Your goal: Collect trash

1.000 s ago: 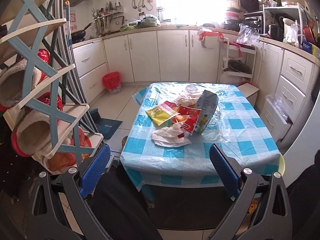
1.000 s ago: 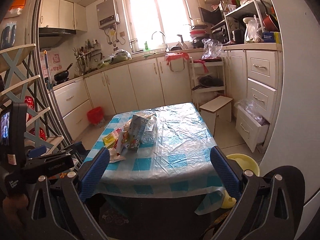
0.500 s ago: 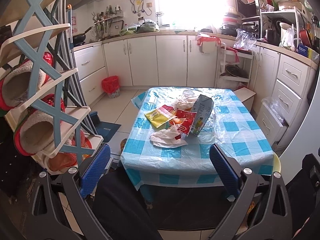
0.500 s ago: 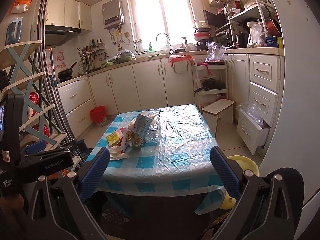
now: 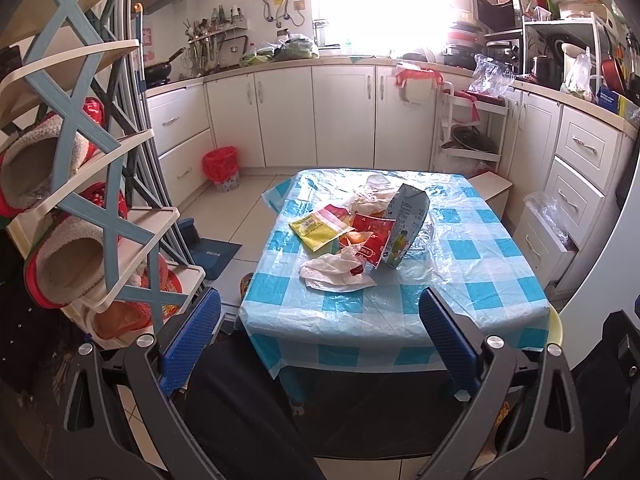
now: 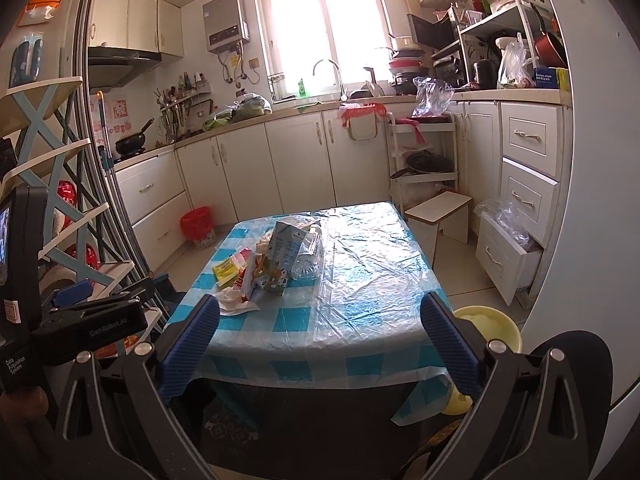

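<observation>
A heap of trash lies on the blue-checked table (image 5: 492, 280): a tilted milk carton (image 5: 406, 224), a yellow packet (image 5: 316, 230), a red wrapper (image 5: 370, 236), a crumpled white bag (image 5: 334, 272) and a clear plastic bottle (image 6: 308, 252). In the right wrist view the carton (image 6: 282, 256) leans against the bottle. My left gripper (image 5: 316, 328) is open and empty, well short of the table's near edge. My right gripper (image 6: 320, 336) is open and empty too, in front of the table (image 6: 368, 280). The left gripper's body (image 6: 92, 320) shows at the left of the right wrist view.
A shoe rack with slippers (image 5: 80, 208) stands close on the left. A red-lined bin (image 5: 220, 166) sits by the white cabinets. A small white stool (image 6: 440, 212) and an open drawer (image 6: 508, 256) are on the right. A yellow basin (image 6: 488, 328) lies beside the table.
Both grippers have drawn back and risen a little, so the table looks smaller and lower in each view. The trash has not moved. Both stay open.
</observation>
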### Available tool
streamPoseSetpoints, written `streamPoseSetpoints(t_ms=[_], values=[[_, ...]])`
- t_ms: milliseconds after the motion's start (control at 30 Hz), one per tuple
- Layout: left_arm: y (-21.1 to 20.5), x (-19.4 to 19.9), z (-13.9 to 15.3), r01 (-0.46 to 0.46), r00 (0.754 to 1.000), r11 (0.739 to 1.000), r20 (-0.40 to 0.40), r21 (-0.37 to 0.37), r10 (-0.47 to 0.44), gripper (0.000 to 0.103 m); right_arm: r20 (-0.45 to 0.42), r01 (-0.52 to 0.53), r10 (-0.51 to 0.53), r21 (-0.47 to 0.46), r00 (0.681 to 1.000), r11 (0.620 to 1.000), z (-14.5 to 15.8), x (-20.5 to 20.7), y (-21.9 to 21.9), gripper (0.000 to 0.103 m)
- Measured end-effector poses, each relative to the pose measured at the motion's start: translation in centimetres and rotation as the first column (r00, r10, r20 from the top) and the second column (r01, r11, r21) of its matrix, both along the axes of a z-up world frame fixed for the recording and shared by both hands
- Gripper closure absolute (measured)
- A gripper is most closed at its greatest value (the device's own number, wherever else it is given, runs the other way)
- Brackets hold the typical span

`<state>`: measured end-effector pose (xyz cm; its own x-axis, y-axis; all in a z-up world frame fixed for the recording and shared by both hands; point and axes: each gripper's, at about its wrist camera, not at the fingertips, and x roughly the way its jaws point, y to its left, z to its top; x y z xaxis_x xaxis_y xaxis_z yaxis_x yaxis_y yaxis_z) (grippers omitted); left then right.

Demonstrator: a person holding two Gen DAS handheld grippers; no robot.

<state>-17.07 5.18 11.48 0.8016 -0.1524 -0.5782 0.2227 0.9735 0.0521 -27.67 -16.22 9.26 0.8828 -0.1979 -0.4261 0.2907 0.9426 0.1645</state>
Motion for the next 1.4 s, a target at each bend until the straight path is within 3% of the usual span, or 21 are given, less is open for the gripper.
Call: streamPoseSetpoints(t_ms=[1400], values=[[0.2, 0.1, -0.5, -0.018, 1.0, 1.0, -0.017, -0.003, 0.018, 0.008, -0.015, -0.008, 0.009, 0.01, 1.0, 1.0, -0.3, -0.2, 1.3, 0.007]])
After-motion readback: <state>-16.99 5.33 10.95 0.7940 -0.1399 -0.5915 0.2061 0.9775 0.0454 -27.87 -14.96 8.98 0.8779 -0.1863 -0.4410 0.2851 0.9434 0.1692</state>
